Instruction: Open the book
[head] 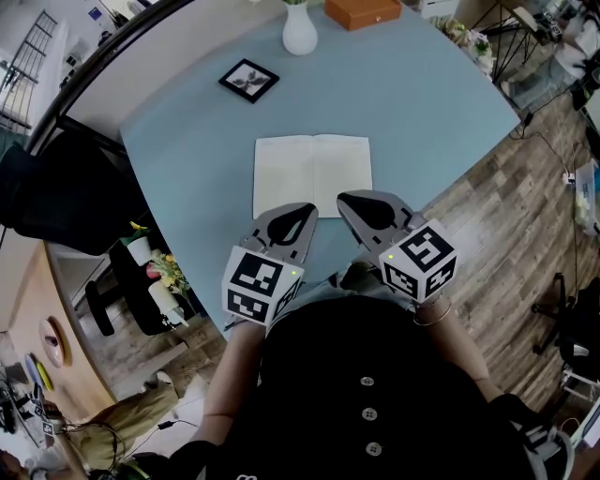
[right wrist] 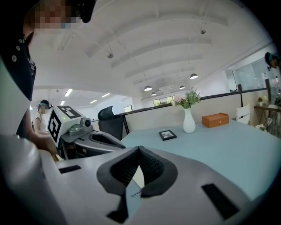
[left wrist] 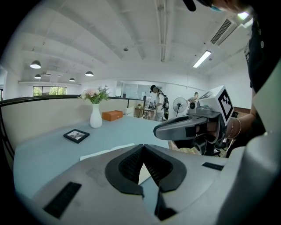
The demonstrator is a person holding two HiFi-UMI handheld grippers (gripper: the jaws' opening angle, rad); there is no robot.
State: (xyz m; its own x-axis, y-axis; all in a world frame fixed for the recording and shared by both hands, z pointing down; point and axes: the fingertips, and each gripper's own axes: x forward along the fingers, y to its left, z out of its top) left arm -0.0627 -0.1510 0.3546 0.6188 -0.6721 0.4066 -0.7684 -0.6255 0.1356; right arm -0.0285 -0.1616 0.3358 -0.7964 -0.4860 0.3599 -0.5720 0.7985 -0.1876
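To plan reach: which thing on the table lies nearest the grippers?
The open book, just ahead of them; frame, vase and box sit farther back.

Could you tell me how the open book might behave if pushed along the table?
The book lies flat and looks thin, so probably light, sliding easily on the smooth table. Lying open, it is probably floppy; an edge push may buckle it.
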